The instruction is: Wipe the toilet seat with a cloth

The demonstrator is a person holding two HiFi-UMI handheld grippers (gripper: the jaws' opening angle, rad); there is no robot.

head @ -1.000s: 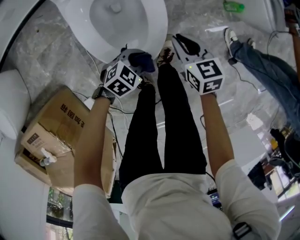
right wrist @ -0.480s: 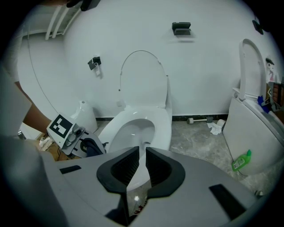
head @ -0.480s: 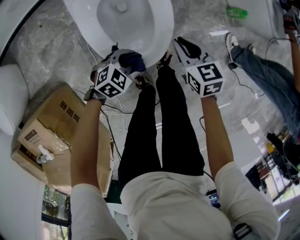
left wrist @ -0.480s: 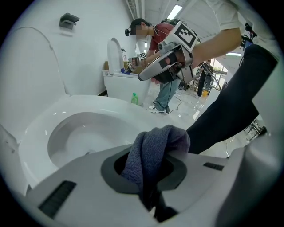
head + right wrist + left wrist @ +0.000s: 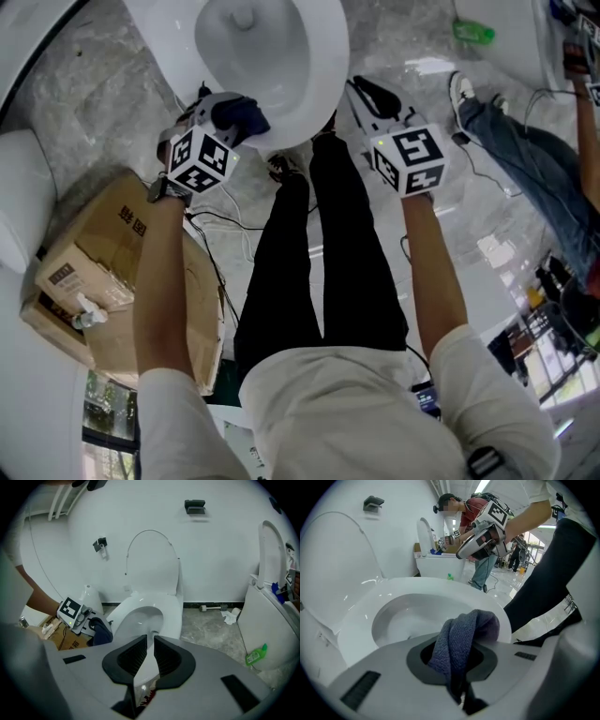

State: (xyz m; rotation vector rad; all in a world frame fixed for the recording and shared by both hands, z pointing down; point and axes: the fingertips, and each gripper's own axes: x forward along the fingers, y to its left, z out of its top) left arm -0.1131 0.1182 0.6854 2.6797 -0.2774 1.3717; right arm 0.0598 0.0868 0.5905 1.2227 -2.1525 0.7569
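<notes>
Left gripper (image 5: 228,114), jaws clamped on a bunched cloth (image 5: 462,637), holds it at the seat's (image 5: 326,80) front-left edge for wiping; right gripper (image 5: 149,656) hangs aside, jaws barely apart, empty.

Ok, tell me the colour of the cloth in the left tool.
Dark greyish blue. The cloth shows best in the left gripper view.

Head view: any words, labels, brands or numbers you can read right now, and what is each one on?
Cardboard box: a few dark printed characters, seen sideways, too blurred to read.
Small white label on that box: too small to read.
Left marker cube and right marker cube: black-and-white square patterns only, no words.
Green container on the floor: print too small to read.
</notes>
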